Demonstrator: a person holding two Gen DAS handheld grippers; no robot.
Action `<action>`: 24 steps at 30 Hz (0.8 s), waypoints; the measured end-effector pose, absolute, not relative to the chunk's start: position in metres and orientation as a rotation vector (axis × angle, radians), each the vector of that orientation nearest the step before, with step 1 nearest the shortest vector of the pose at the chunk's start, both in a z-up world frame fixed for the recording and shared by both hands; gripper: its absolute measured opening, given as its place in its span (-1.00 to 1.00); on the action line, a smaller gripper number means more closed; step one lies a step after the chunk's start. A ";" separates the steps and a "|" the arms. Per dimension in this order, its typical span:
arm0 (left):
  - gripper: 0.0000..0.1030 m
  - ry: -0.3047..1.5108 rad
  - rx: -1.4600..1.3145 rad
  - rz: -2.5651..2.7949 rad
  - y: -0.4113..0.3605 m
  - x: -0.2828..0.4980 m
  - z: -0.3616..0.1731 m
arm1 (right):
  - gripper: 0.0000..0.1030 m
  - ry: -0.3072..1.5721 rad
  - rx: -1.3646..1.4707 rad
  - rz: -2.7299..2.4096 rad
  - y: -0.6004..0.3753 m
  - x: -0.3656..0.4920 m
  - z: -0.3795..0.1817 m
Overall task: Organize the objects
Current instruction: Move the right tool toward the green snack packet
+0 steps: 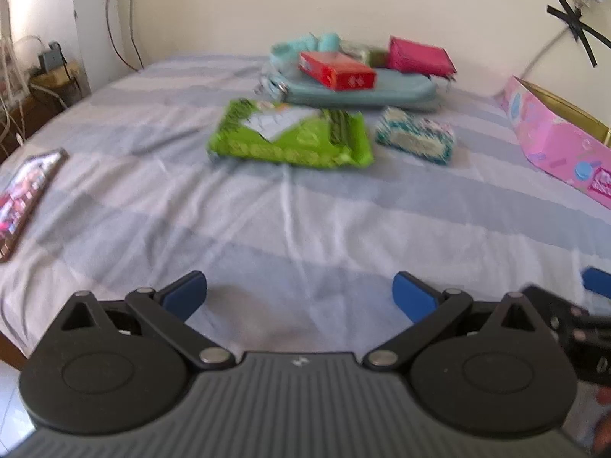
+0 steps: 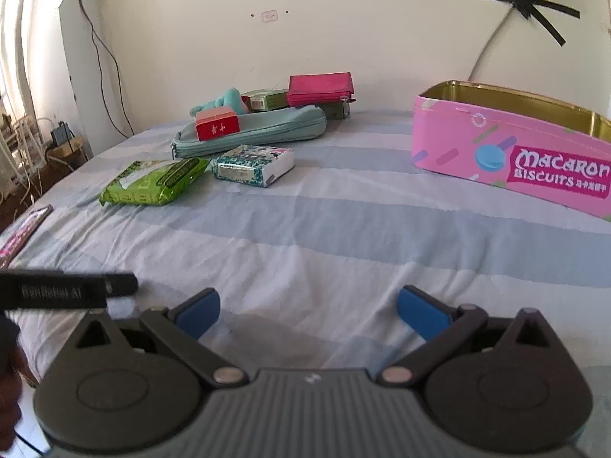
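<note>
Two handheld grippers hover low over a striped bed (image 2: 305, 236), nothing yet picked up. The left gripper (image 1: 299, 297) and right gripper (image 2: 308, 315) both have their blue jaws spread wide and empty, angled down toward the sheet, apparently poised for a first pick. The clutter sits well ahead near the wall: a green pack (image 2: 152, 181) and a patterned pack (image 2: 254, 164) lie side by side on the sheet, while a red box (image 2: 217, 125) rests on a teal pouch (image 2: 252, 135), with a pink wallet (image 2: 320, 88) and other small items behind. An open pink tin (image 2: 511, 152) stands apart to the right, probably the intended container. A flat item at the bed's left edge (image 1: 26, 198) is too blurred to identify.
</note>
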State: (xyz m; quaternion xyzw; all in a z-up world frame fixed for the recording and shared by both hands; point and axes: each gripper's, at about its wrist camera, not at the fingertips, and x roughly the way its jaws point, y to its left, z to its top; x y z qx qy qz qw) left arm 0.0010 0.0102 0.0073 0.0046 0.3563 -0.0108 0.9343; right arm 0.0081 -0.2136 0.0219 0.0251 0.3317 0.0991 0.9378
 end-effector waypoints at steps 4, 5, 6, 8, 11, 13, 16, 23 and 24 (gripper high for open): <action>1.00 0.700 0.010 -0.008 0.022 0.011 0.012 | 1.00 0.676 0.019 0.192 -0.209 0.010 0.021; 1.00 0.696 0.008 -0.005 0.026 0.015 0.013 | 1.00 0.675 0.013 0.191 -0.207 0.011 0.021; 1.00 0.692 0.009 0.000 0.030 0.018 0.014 | 1.00 0.674 0.009 0.191 -0.207 0.012 0.020; 1.00 0.677 0.019 0.014 0.036 0.024 0.015 | 1.00 0.672 -0.005 0.188 -0.204 0.014 0.019; 1.00 0.650 0.023 0.020 0.046 0.029 0.017 | 1.00 0.673 -0.014 0.184 -0.202 0.016 0.019; 1.00 0.640 0.025 0.017 0.050 0.031 0.017 | 1.00 0.674 -0.021 0.179 -0.201 0.017 0.018; 1.00 0.637 0.021 0.004 0.056 0.034 0.017 | 1.00 0.678 -0.028 0.171 -0.199 0.020 0.017; 1.00 0.636 0.011 -0.013 0.068 0.039 0.013 | 1.00 0.689 -0.032 0.153 -0.195 0.026 0.018; 1.00 0.636 0.009 -0.018 0.070 0.039 0.013 | 1.00 0.690 -0.034 0.153 -0.195 0.027 0.018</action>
